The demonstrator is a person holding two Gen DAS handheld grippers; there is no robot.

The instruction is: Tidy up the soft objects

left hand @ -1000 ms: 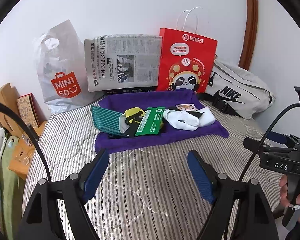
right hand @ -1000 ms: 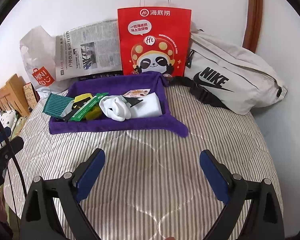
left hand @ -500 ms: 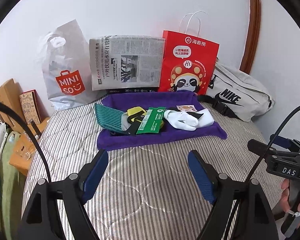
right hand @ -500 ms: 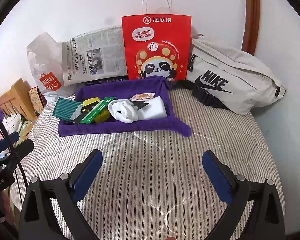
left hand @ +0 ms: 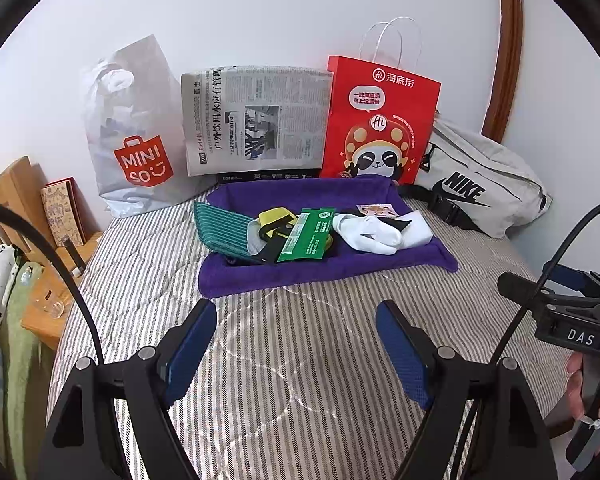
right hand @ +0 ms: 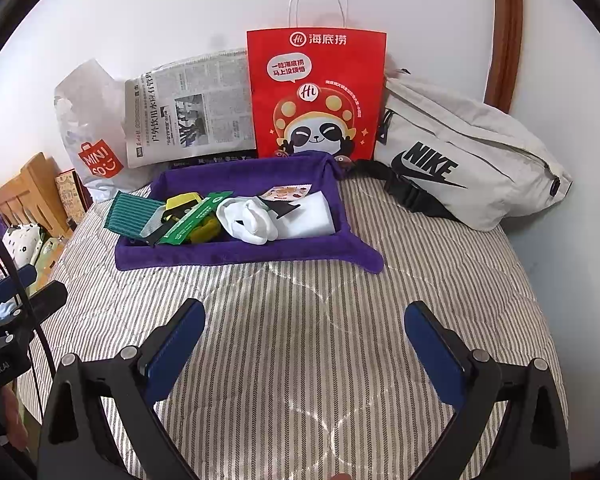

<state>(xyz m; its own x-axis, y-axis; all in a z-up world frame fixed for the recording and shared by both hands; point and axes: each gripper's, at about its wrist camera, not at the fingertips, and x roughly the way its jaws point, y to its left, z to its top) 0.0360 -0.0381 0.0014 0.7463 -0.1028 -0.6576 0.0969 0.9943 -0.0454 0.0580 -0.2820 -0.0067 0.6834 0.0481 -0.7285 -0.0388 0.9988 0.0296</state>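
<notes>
A purple towel (left hand: 260,280) (right hand: 236,256) lies on the striped bed. On it sit a teal striped cloth (left hand: 220,228) (right hand: 130,218), a yellow and black item (left hand: 274,220), a green packet (left hand: 308,236) (right hand: 196,218), white socks (left hand: 370,230) (right hand: 248,220) and a folded white cloth (right hand: 312,216). My left gripper (left hand: 296,354) hovers open over bare bedding in front of the towel. My right gripper (right hand: 306,348) is open too, nothing between its blue pads.
Against the wall stand a white Miniso bag (left hand: 132,136), a newspaper (left hand: 256,120), a red panda paper bag (left hand: 376,124) (right hand: 316,92) and a beige Nike bag (left hand: 480,188) (right hand: 460,160). A wooden bedside stand (left hand: 40,280) is at the left. A hand (left hand: 588,396) holds the other gripper's handle.
Both views have shifted slightly, so the towel and bags sit a little lower in the pictures. Both grippers stay open and empty.
</notes>
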